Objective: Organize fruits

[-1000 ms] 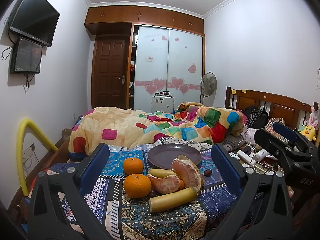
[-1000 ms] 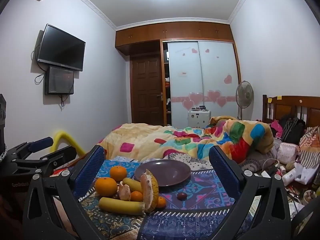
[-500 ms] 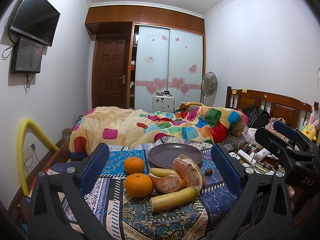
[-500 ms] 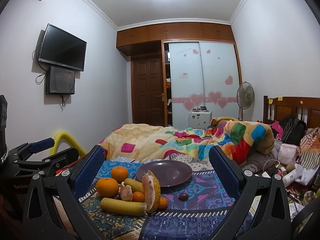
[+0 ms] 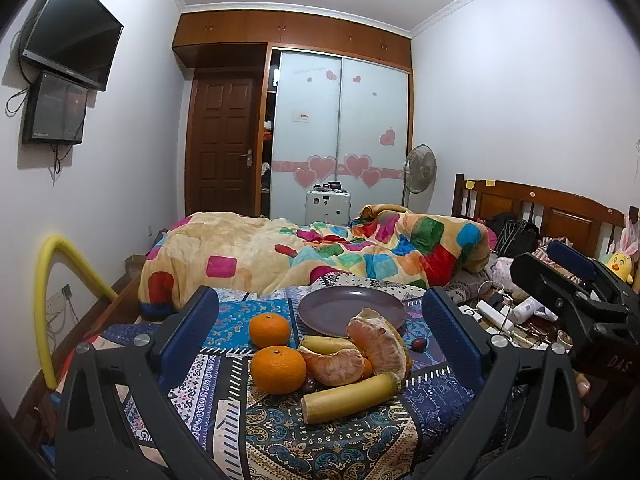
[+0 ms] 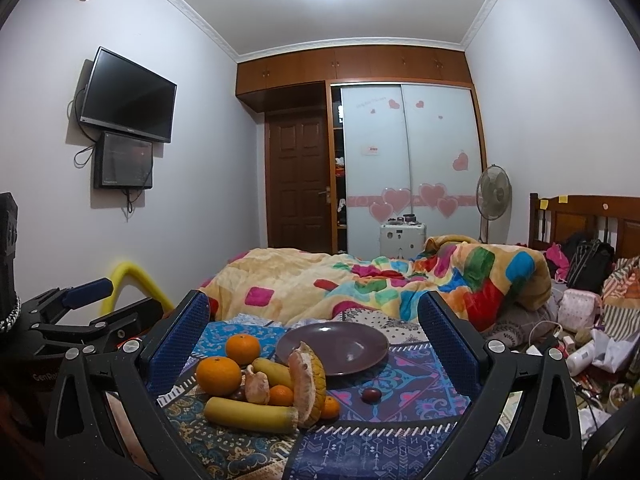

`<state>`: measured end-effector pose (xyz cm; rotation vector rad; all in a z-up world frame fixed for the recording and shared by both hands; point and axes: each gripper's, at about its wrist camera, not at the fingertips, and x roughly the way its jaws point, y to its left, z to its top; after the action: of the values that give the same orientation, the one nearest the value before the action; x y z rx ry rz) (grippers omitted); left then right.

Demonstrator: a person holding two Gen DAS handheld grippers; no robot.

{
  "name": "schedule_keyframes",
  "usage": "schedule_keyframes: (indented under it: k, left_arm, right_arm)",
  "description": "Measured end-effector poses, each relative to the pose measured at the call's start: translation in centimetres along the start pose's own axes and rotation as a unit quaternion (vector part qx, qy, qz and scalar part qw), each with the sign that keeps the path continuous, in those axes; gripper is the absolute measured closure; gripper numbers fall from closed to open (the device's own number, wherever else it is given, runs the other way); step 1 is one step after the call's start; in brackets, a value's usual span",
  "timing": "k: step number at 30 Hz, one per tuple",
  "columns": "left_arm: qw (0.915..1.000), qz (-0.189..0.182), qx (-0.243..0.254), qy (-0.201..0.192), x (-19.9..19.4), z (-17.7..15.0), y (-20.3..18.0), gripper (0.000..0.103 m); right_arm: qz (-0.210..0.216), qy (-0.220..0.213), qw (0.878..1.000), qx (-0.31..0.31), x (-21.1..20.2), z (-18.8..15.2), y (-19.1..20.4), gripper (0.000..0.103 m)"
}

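Observation:
A pile of fruit lies on a patterned cloth (image 5: 280,440): two oranges (image 5: 277,369) (image 5: 269,329), peeled pomelo pieces (image 5: 380,346), two banana pieces (image 5: 348,396) and a small dark fruit (image 5: 419,344). An empty purple plate (image 5: 348,308) sits just behind them. My left gripper (image 5: 320,336) is open and empty, held back from the pile. My right gripper (image 6: 312,344) is open and empty too, with the pile (image 6: 264,384) low between its fingers and the plate (image 6: 340,346) beyond. Each gripper shows at the edge of the other's view.
A bed with a colourful quilt (image 5: 320,252) lies behind the cloth. Clutter of cables and bottles (image 5: 508,316) sits at the right. A yellow foam tube (image 5: 52,280) arcs at the left. A wardrobe, door and fan stand at the far wall.
Both views have shifted very slightly closer to the fruit. Nothing has been gripped or moved.

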<state>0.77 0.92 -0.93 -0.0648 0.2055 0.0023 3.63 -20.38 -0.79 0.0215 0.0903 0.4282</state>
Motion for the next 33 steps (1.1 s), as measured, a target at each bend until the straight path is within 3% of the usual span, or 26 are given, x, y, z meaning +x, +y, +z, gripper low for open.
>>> schedule_keyframes:
  k: [33]
  left_arm:
    - [1.0,0.0,0.0,0.002,0.18,0.0,0.12,0.0]
  right_arm:
    - [0.002,-0.001,1.0,0.001,0.1,0.27,0.31,0.0]
